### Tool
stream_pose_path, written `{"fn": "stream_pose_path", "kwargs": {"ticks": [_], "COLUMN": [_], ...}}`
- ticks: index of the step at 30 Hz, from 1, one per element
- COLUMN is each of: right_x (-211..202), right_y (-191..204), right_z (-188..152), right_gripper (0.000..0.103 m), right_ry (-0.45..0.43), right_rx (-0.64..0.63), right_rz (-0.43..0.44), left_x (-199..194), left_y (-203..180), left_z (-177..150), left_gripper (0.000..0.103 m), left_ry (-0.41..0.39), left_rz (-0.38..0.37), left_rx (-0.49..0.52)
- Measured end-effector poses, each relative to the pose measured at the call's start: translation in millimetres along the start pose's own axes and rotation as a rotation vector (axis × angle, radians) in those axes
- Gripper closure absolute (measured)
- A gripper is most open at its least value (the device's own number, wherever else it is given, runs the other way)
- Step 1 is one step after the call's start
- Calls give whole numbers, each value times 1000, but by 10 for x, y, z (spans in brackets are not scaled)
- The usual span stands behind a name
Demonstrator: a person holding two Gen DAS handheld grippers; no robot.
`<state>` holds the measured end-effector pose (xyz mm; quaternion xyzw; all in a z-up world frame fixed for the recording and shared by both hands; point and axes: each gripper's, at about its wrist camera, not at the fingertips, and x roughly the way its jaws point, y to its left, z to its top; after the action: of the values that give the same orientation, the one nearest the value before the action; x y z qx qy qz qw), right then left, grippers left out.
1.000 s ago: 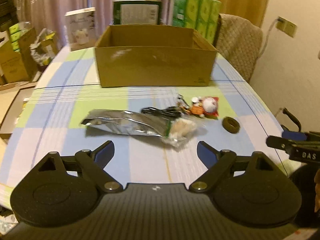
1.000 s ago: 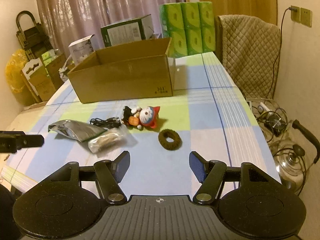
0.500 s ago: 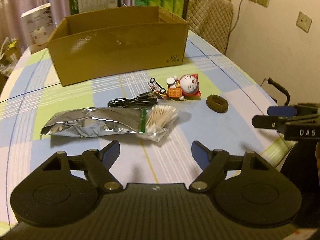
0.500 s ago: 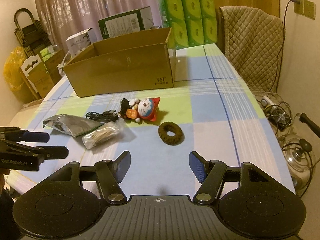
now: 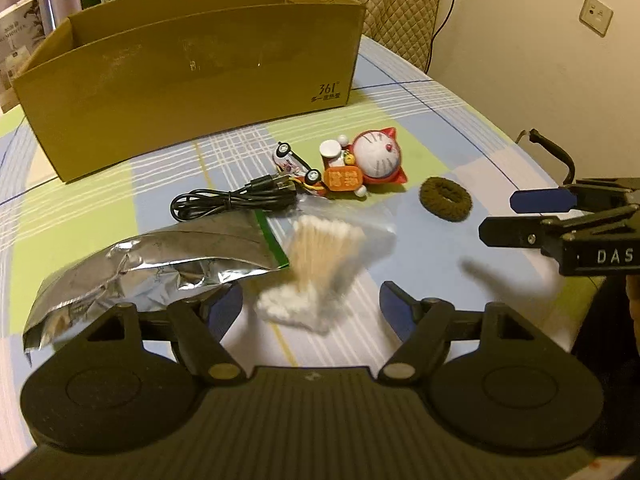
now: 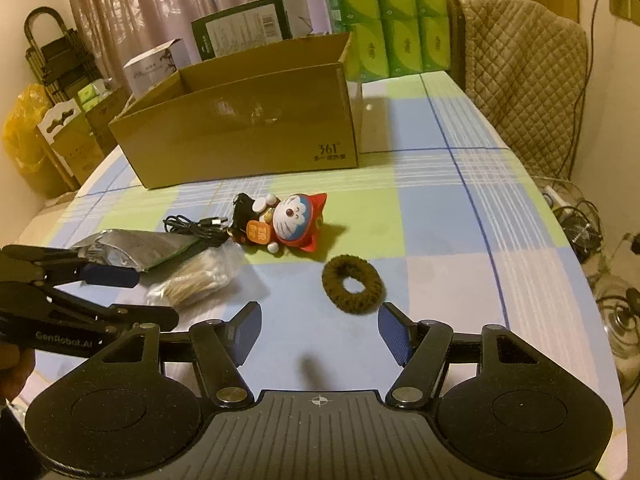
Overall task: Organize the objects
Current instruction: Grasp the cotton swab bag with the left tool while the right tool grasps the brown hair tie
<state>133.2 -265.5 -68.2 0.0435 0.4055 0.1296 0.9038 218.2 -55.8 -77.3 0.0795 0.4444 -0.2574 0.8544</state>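
Note:
An open cardboard box (image 5: 188, 80) (image 6: 248, 136) stands at the back of the checked table. In front of it lie a cat figurine (image 5: 376, 156) (image 6: 296, 222), a small toy car (image 5: 294, 164), a coiled black cable (image 5: 232, 202) (image 6: 196, 228), a silver foil pouch (image 5: 144, 264) (image 6: 132, 246), a clear bag of cotton swabs (image 5: 324, 256) (image 6: 200, 278) and a brown hair tie (image 5: 445, 199) (image 6: 352, 289). My left gripper (image 5: 310, 304) is open, its fingers low on either side of the swab bag's near end. My right gripper (image 6: 318, 330) is open just short of the hair tie.
Green tissue packs (image 6: 390, 20) and printed cartons (image 6: 250, 26) stand behind the box. A quilted chair back (image 6: 524, 80) is at the far right. Cables and a glass lid (image 6: 618, 320) lie on the floor past the table's right edge.
Both grippers have moved forward toward the objects. The left one dropped low to the swab bag; the right one closed in on the hair tie. Both stayed open.

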Motion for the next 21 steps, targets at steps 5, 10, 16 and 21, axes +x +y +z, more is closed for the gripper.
{"fn": "stream_pose_path", "kwargs": {"ticks": [5,10,16,21], "right_x": [159,266,424,573], "right_y": [-68,-121,-192,-213], "right_z": [53,111,165,171], "right_gripper": [40,40,41,41], "right_ry": [9,16,26,33], "right_rx": [5,-6,-16,-34], "right_rz": [-21,-39,-43,-42], "left_x": [141,244,286,276], "left_y": [1,-90,-148,-112], "left_z": [64,78,84,50], "left_gripper": [31,37,69,74], "left_ry": [11,24,62,64], "left_rz": [-35,-60,-5,-28], "left_rx": [22,72,124,75]}}
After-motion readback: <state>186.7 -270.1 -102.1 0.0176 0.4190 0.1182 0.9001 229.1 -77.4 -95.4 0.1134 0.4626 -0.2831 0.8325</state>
